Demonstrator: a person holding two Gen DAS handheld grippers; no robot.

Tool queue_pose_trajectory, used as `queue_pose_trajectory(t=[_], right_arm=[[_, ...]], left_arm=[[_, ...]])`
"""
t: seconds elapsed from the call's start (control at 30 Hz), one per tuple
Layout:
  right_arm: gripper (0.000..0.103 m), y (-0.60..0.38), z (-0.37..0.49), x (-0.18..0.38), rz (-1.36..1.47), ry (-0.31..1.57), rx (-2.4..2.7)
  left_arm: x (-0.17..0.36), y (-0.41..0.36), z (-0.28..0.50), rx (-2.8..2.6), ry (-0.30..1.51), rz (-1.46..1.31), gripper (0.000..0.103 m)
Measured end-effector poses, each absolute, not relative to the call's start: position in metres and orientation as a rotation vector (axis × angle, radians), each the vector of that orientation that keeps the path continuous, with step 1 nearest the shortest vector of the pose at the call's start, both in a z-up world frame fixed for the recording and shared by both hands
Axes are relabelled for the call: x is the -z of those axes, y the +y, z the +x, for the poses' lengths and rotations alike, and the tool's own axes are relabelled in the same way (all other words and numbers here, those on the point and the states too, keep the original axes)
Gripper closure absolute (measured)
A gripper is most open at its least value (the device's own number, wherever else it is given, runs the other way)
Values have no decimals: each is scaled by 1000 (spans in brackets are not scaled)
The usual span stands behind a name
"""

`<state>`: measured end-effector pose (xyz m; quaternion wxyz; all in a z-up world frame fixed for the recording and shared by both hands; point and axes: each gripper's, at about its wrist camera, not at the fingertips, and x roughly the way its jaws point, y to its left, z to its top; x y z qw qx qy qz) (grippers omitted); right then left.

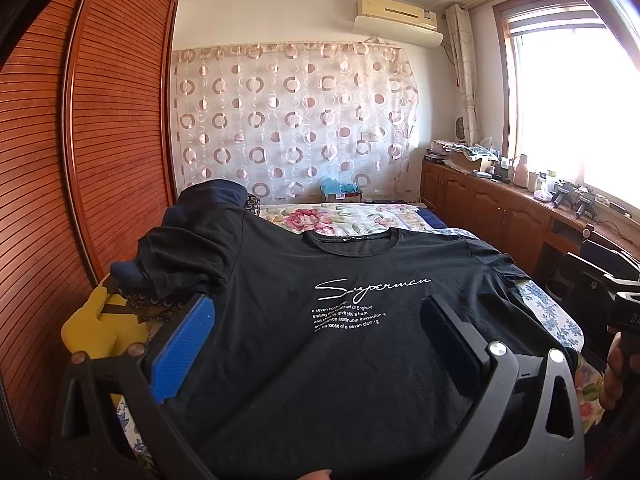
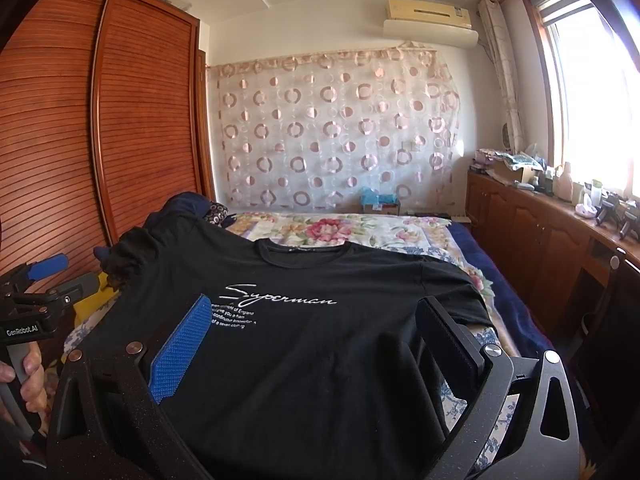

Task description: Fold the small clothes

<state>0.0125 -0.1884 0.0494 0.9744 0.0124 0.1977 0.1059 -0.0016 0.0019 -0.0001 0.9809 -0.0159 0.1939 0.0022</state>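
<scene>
A black T-shirt [image 1: 320, 344] with white "Superman" print lies face up on the bed, collar at the far side; it also shows in the right wrist view [image 2: 312, 344]. Its left sleeve [image 1: 180, 264] is bunched over a pile of dark clothes. My left gripper [image 1: 316, 312] is open above the shirt's lower front, empty. My right gripper [image 2: 316, 320] is open above the shirt's lower right part, empty. The left gripper shows at the left edge of the right wrist view [image 2: 44, 280], jaws apart. The right gripper's body shows at the right edge of the left wrist view [image 1: 624, 304].
The bed has a floral cover [image 1: 340, 216]. A yellow garment [image 1: 100, 324] and dark clothes [image 1: 208, 196] lie at the bed's left side, by a wooden louvred wardrobe [image 1: 100, 140]. A wooden counter with clutter [image 1: 520, 188] runs under the window at right.
</scene>
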Motion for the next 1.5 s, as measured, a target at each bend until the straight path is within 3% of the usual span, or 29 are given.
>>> queue_pose_trajectory(t=[1.5], right_arm=[[0,-179,17,-53,27,394,-224]], left_arm=[[-4,3,-3,-7,378,-20,0]])
